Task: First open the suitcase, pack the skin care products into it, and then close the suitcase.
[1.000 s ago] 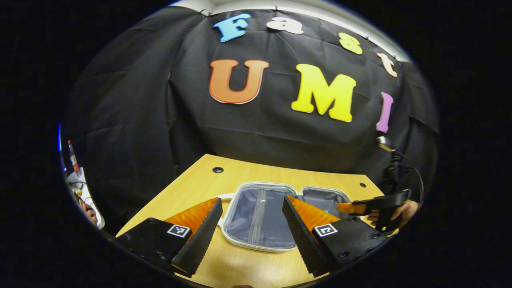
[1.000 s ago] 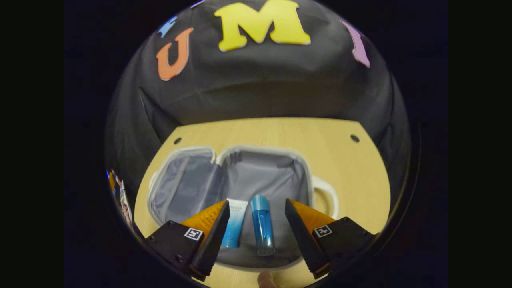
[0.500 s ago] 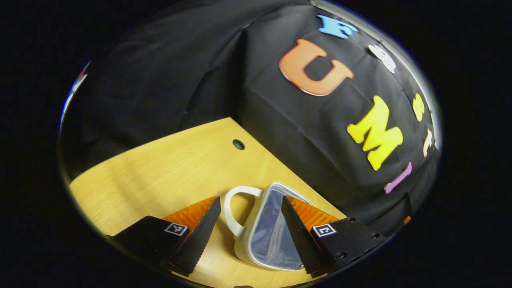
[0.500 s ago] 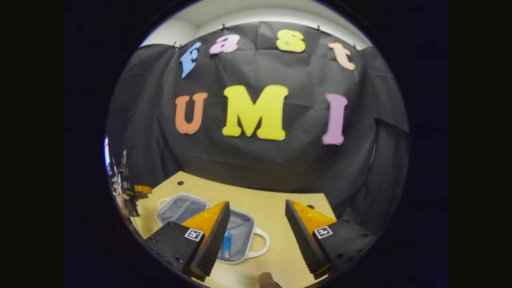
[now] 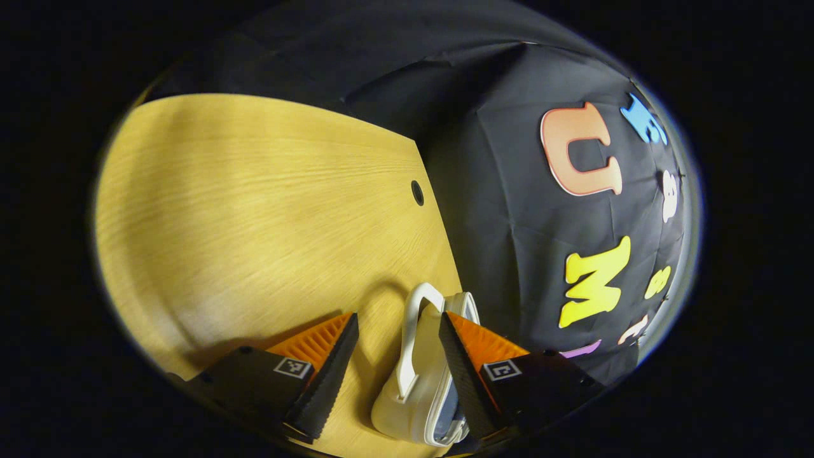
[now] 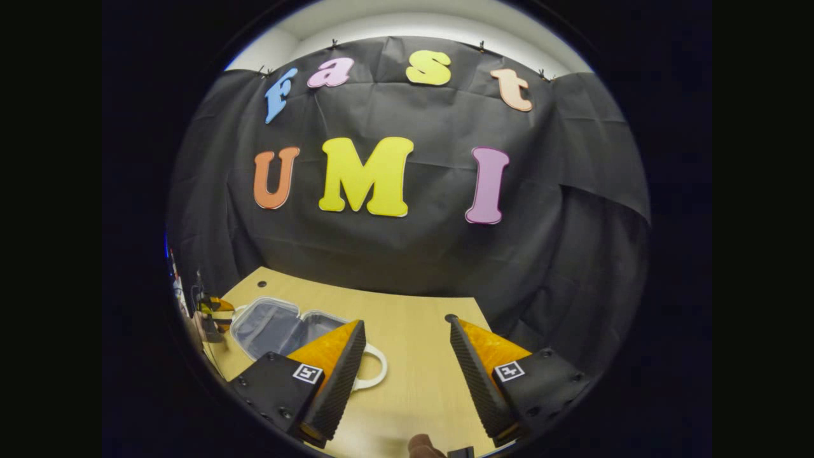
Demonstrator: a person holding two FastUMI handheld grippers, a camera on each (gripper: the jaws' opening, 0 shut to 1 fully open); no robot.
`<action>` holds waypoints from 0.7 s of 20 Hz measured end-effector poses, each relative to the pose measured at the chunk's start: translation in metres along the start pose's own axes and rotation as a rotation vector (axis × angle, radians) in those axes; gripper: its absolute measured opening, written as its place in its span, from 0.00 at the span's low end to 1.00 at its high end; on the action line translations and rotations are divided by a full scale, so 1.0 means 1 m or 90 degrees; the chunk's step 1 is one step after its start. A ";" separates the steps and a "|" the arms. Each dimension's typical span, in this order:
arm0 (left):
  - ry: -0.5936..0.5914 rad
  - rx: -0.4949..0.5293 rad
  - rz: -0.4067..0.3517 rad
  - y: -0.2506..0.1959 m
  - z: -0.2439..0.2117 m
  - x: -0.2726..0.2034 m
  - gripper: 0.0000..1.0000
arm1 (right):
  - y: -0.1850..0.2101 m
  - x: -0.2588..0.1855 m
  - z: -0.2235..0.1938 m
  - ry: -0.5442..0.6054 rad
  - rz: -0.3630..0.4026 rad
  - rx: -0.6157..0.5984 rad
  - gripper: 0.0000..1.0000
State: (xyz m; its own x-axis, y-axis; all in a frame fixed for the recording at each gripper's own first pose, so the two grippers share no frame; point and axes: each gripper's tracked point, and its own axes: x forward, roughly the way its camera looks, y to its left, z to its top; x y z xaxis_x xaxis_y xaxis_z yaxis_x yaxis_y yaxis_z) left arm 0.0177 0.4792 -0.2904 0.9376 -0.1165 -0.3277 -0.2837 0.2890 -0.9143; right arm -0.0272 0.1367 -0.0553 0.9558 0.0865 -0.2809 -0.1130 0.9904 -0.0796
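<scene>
left gripper [image 5: 397, 362]: jaws spread wide, holding nothing; the suitcase's end sits right between the two fingers, and I can't tell if either finger touches it

suitcase [image 5: 420, 388]: one, cream-white shell with a pale zip edge, seen edge-on from this gripper, so can't say from here how far open it is

handle [image 5: 413, 337]: one white loop on the near end of the suitcase, sticking up in the gap between the fingers, just ahead of them

tabletop [image 5: 254, 210]: one, light wood, stretching ahead and to the left of the left gripper; one small dark hole [image 5: 417, 192] far ahead near its edge

right gripper [image 6: 407, 375]: also spread wide, nothing in it, hanging over bare tabletop [image 6: 413, 343]

suitcase from the right gripper view [image 6: 273, 324]: lying open flat ahead-left of this gripper, two grey-lined halves side by side, partly hidden behind its left finger; a white handle loop [image 6: 375, 366] pokes out just right of that finger

far left in the right gripper view: the other gripper [image 6: 213, 308], small and hard to make out
</scene>
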 end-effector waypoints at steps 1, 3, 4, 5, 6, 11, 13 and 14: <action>0.005 -0.006 -0.009 -0.002 -0.005 0.003 0.78 | -0.002 0.000 -0.002 0.003 -0.003 0.001 0.80; 0.026 -0.003 -0.022 -0.006 -0.013 0.009 0.63 | -0.005 0.000 -0.001 0.004 -0.008 0.001 0.79; 0.036 -0.001 -0.029 -0.009 -0.019 0.010 0.55 | -0.006 0.001 -0.001 0.005 -0.008 0.004 0.79; 0.044 0.002 -0.037 -0.015 -0.022 0.012 0.51 | -0.007 0.001 0.000 0.004 -0.009 0.007 0.79; 0.044 0.014 -0.031 -0.016 -0.023 0.014 0.42 | -0.007 0.001 0.002 0.002 -0.011 0.009 0.79; 0.022 0.063 0.017 -0.019 -0.021 0.009 0.07 | -0.016 0.001 0.011 -0.024 -0.008 0.003 0.78; 0.004 0.103 0.020 -0.036 -0.017 0.004 0.05 | -0.019 0.000 0.015 -0.035 -0.002 0.005 0.79; -0.008 0.123 0.020 -0.050 -0.014 0.000 0.04 | -0.021 0.000 0.017 -0.039 0.005 0.006 0.79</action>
State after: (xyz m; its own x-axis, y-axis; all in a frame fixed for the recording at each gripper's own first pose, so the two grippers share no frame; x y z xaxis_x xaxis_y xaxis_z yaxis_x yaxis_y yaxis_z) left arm 0.0286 0.4515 -0.2481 0.9317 -0.0938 -0.3510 -0.2696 0.4692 -0.8409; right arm -0.0207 0.1178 -0.0377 0.9699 0.0999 -0.2220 -0.1178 0.9907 -0.0687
